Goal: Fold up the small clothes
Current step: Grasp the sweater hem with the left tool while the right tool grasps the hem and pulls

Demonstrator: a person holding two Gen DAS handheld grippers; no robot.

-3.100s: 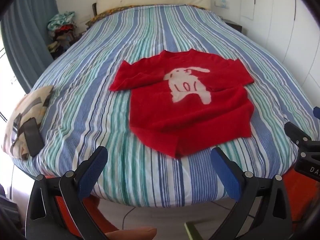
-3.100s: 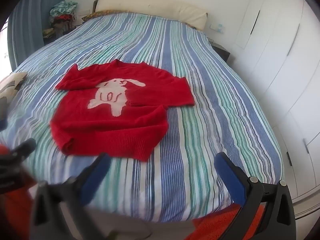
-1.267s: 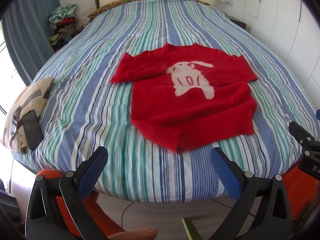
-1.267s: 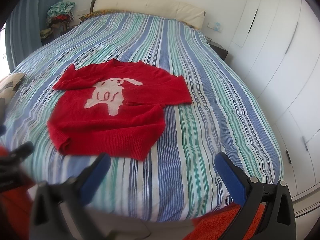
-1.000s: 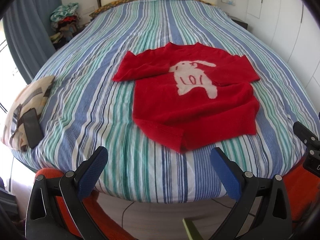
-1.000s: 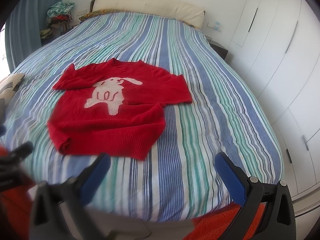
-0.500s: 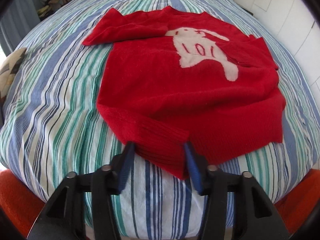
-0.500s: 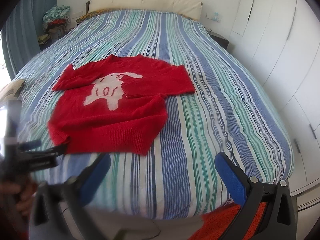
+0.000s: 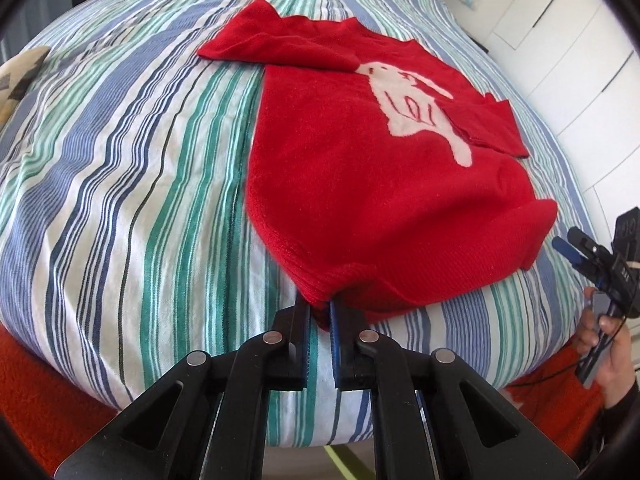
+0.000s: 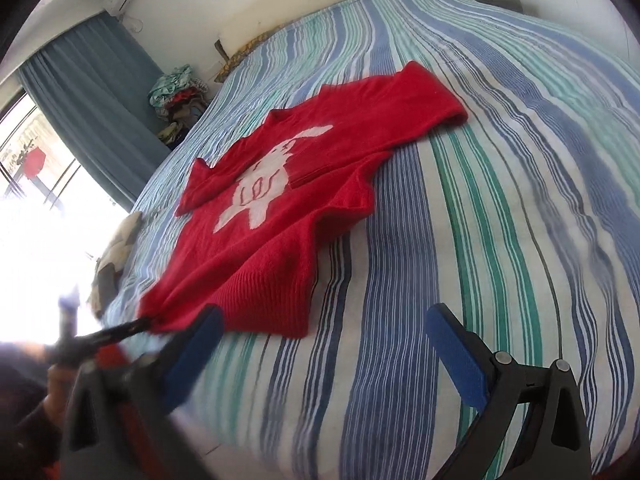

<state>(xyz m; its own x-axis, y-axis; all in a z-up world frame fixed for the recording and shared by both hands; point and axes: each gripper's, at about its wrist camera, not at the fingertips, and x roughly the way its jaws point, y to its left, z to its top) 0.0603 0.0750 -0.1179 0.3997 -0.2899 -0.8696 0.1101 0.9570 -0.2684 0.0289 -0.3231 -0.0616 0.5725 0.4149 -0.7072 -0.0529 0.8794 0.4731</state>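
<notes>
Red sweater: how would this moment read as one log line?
left gripper: shut on sweater hem corner | right gripper: open, above bed | fold: not begun

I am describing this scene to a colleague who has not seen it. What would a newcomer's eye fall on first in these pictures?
First, the red sweater with a white animal figure, lying flat near the foot of the striped bed. Next, the left gripper, whose jaws have just closed on the sweater's near hem corner. The right gripper stands open over the bedspread, beside the other hem corner.
</notes>
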